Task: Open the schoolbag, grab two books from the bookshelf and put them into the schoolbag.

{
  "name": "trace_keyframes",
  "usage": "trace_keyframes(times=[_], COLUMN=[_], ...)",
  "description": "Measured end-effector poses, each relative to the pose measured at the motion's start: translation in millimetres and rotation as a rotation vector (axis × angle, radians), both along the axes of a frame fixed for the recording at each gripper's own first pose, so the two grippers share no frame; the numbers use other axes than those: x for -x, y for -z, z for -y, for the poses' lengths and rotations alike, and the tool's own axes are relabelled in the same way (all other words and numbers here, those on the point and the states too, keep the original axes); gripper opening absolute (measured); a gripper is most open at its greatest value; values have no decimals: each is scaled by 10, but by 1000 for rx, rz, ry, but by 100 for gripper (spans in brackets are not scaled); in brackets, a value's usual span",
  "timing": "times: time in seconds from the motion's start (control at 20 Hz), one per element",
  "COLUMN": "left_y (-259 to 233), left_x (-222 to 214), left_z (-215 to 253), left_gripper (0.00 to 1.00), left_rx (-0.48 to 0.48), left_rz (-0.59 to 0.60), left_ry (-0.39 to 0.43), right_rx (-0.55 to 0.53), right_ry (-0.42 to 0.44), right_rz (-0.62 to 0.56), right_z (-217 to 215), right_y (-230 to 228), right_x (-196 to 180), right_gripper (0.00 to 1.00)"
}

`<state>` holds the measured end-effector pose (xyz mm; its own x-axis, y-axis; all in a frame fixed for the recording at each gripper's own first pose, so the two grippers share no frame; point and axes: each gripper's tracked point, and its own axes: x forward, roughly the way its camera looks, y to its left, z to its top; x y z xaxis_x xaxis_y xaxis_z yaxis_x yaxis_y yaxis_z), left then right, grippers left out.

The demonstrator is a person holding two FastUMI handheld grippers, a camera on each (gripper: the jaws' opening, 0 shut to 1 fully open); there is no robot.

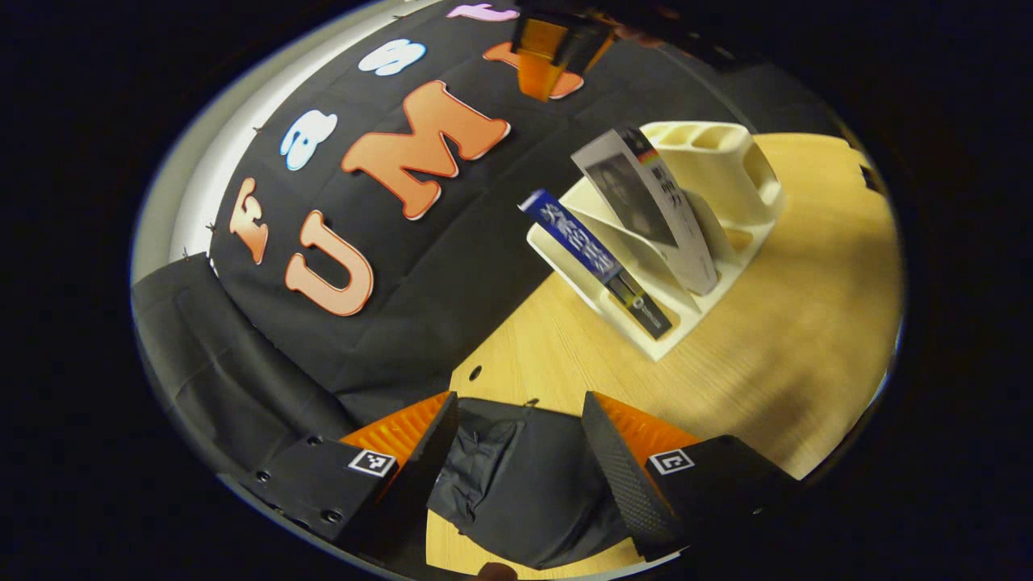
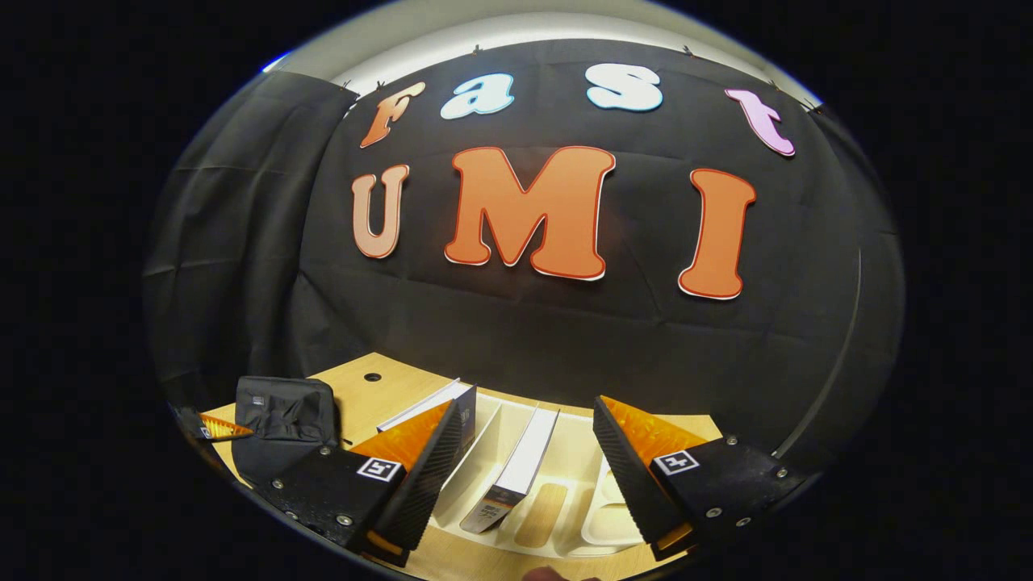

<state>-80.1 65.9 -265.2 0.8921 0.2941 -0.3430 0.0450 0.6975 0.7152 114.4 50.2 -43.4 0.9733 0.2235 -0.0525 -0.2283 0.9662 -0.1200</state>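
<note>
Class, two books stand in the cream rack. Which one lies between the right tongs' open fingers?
The white-spined book, standing in the middle slot of the rack. The blue-spined book sits off to the side, behind one finger.

Left gripper view low over schoolbag [image 1: 516,484], tilted; right gripper view above bookshelf [image 2: 557,492] (close); both share shelf, bag.

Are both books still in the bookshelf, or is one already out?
In: the blue book and white book both lean in slots of the bookshelf; neither gripper holds one.
</note>
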Motion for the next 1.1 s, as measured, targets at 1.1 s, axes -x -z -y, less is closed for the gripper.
trace_keyframes(times=[1.1], left_y=[956], left_x=[259], left_z=[-831], left_gripper=[97], left_rx=[-168], left_rz=[-242], left_ry=[-186], right_rx=[-25], right_ry=[4], right_rz=[-16], right_z=[188], right_y=[4], right_x=[-50], right_gripper=[97])
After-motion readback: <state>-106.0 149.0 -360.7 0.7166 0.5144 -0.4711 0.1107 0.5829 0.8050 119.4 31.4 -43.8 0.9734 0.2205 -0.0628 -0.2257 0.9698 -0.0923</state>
